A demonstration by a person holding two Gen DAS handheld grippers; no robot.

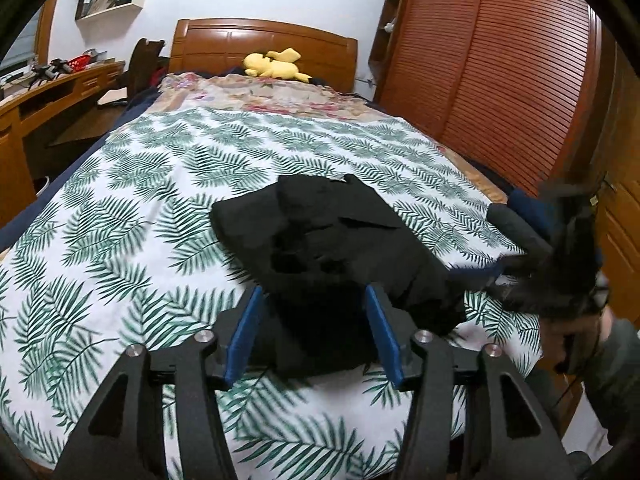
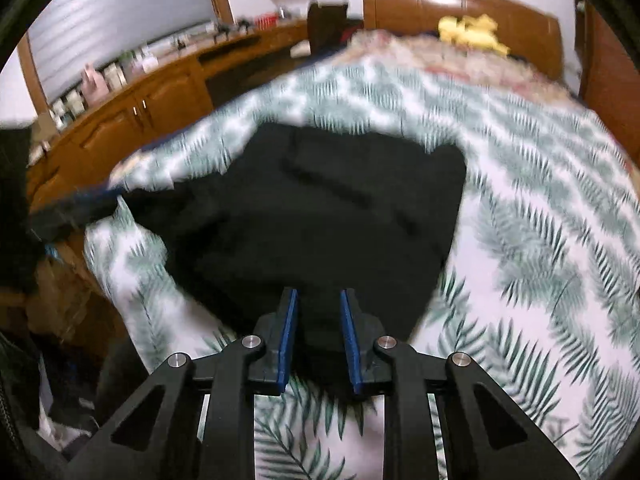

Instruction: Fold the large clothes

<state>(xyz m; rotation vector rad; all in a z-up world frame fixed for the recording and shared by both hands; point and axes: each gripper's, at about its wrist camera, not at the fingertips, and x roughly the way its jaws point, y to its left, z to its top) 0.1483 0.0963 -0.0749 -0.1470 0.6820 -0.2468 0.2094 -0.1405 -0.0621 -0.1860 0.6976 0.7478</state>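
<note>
Between both sets of jaws: the black garment, long axis running away from you. Left gripper stands wide, right gripper narrow (neither clearly pinching cloth).

Motion blur smears the leaf-print bedspread and yellow plush toy in the right wrist view. In the left wrist view, the right gripper is a dark blur; its jaws' stance is unreadable there.
</note>
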